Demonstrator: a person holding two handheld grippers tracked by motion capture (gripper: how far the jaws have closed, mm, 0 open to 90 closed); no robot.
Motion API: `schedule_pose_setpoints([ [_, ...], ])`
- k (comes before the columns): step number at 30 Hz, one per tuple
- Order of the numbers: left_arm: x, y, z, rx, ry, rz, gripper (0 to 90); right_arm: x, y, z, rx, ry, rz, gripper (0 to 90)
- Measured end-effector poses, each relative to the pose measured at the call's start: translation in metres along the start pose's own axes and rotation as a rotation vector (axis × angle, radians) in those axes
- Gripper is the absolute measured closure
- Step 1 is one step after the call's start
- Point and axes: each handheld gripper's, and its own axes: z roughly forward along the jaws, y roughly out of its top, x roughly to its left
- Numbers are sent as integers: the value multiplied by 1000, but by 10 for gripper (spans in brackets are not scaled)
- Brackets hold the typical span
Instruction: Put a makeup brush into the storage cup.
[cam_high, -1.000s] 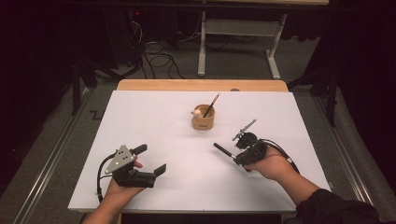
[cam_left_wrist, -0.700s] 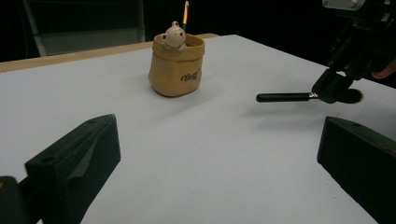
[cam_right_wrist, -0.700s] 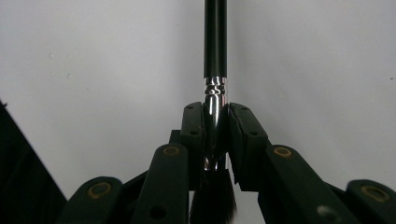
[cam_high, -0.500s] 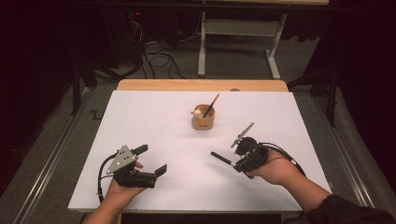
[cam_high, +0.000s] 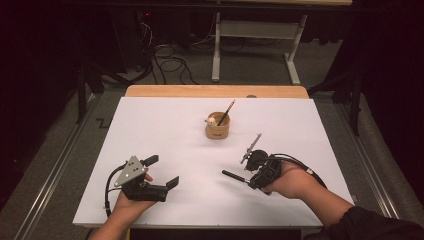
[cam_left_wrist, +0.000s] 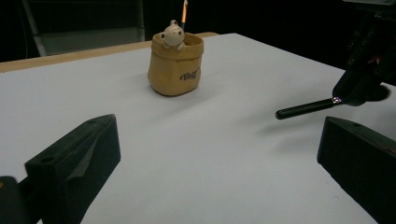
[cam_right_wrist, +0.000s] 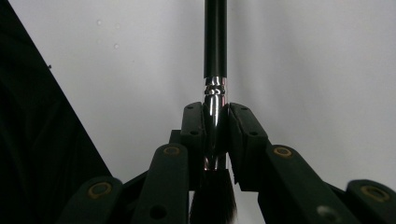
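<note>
Brush (cam_right_wrist: 215, 88) — pinched at its metal collar by the right claw (cam_high: 260, 170) above the white worktop (cam_high: 165, 130), near right of the cup (cam_high: 218, 127); left claw (cam_high: 159, 172) spread wide.

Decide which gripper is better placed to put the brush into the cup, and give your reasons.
Right. The right gripper is shut on the brush, and sits nearer the cup. The left gripper is open, holds nothing and sits farther away.

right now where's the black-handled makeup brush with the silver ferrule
The black-handled makeup brush is clamped by its ferrule in the right gripper, at the high view's lower right, its handle pointing left above the white table, nearer the person than the tan bear-decorated cup.
</note>
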Motion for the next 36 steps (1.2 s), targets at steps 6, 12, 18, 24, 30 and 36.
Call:
schedule_pose_setpoints([
  [6, 0, 0, 0, -4, 3, 0, 4, 4, 5, 3, 31, 16, -23, 783],
  [12, -1, 0, 0, -1, 3, 1, 4, 6, 6, 7, 75, 25, -43, 783],
  [18, -3, 0, 2, 7, 8, 24, 6, 10, 8, 6, 71, 30, -54, 783],
  [24, -8, 1, 3, 18, 28, 76, 12, 14, 12, -1, 74, 39, -67, 783],
  [30, -17, 1, 4, 29, 60, 160, 20, 16, 14, -6, 65, 37, -77, 783],
  [36, -26, 2, 7, 56, 90, 262, 30, 18, 16, -10, 59, 41, -81, 783],
])
